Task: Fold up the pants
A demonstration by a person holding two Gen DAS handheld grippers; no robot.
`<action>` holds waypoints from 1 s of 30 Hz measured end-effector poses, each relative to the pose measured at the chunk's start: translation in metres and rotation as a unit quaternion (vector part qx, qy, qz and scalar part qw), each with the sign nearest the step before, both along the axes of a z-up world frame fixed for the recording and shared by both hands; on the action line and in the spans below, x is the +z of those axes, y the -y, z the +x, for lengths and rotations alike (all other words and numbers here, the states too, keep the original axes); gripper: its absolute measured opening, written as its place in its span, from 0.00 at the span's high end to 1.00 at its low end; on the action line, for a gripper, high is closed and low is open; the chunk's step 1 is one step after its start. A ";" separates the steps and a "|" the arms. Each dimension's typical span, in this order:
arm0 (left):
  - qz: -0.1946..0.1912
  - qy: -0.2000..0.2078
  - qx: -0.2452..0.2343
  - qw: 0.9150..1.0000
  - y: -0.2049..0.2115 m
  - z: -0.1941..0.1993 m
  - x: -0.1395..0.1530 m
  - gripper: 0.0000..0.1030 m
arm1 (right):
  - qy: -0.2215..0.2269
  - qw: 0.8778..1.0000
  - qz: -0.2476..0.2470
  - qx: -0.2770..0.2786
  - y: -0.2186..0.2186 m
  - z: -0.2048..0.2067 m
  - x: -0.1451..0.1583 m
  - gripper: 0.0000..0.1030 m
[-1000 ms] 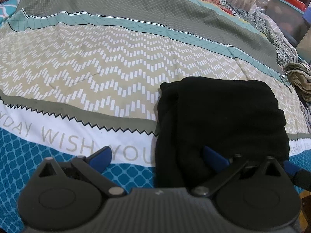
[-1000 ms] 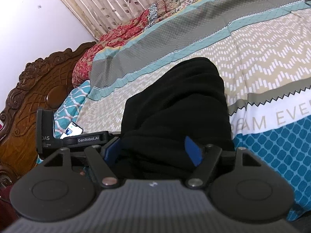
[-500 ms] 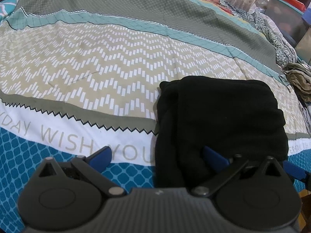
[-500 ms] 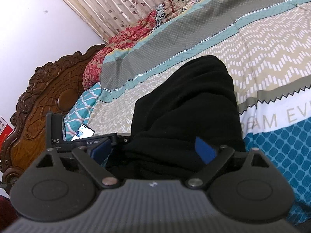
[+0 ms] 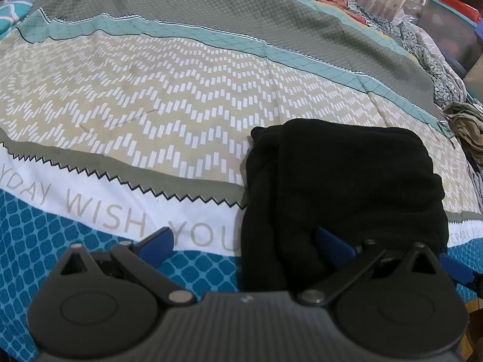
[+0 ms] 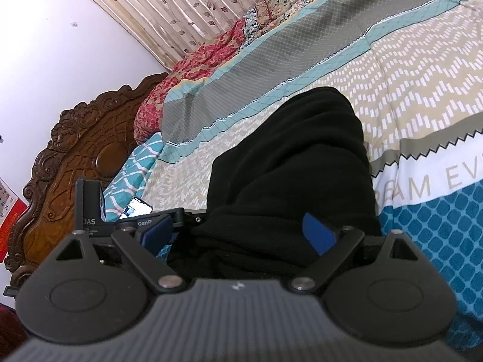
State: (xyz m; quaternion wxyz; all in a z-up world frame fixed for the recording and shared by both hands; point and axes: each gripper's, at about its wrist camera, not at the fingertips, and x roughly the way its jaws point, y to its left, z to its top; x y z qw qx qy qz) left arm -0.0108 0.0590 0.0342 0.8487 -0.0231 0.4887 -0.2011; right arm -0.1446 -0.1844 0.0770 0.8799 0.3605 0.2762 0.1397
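The black pants [image 5: 341,187] lie folded into a thick block on the patterned bedspread [image 5: 151,96]. My left gripper [image 5: 244,246] is open at the block's near left corner. Its right fingertip [image 5: 332,247] lies over the cloth and its left one is over bare bedspread. In the right wrist view the pants [image 6: 289,166] stretch away from my right gripper [image 6: 238,232]. It stands open wide with the near end of the fold between its fingers, and the pads are not pressing on it. The left gripper's body [image 6: 90,211] shows just beyond it, to the left.
A carved wooden headboard [image 6: 75,166] and a teal pillow [image 6: 135,166] lie at the left of the right wrist view, with a phone [image 6: 137,209] on the bed. A heap of other clothes [image 5: 465,126] sits at the bed's far right edge. Curtains [image 6: 211,3] hang behind the bed.
My right gripper's jaws have spread wider around the near end of the pants, and its view has tipped slightly. The left gripper and the pants have stayed put.
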 end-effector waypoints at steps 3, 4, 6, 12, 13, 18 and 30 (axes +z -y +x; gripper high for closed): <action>0.001 -0.002 0.002 1.000 0.000 0.000 0.000 0.00 | 0.002 1.000 0.004 0.000 0.000 -0.001 0.000 0.08; 0.002 -0.003 0.001 1.000 0.000 0.000 0.001 0.00 | 0.003 1.000 0.005 0.000 0.001 -0.001 -0.001 0.08; 0.004 -0.005 0.000 1.000 0.001 0.001 0.001 0.00 | 0.003 1.000 0.005 0.002 0.001 -0.001 -0.001 0.08; 0.028 -0.001 -0.001 1.000 0.006 0.000 0.008 0.00 | 0.005 1.000 0.004 0.002 -0.001 -0.001 0.000 0.08; 0.034 0.003 -0.002 0.999 0.008 -0.001 0.010 0.00 | 0.005 1.000 0.005 0.002 0.000 -0.001 0.000 0.08; 0.065 0.025 -0.009 0.998 0.014 -0.007 0.018 0.00 | 0.007 1.000 0.011 0.001 0.001 -0.002 -0.001 0.08; 0.122 0.054 -0.014 0.991 0.029 -0.016 0.029 0.00 | 0.010 1.000 0.019 0.004 0.005 -0.004 -0.002 0.08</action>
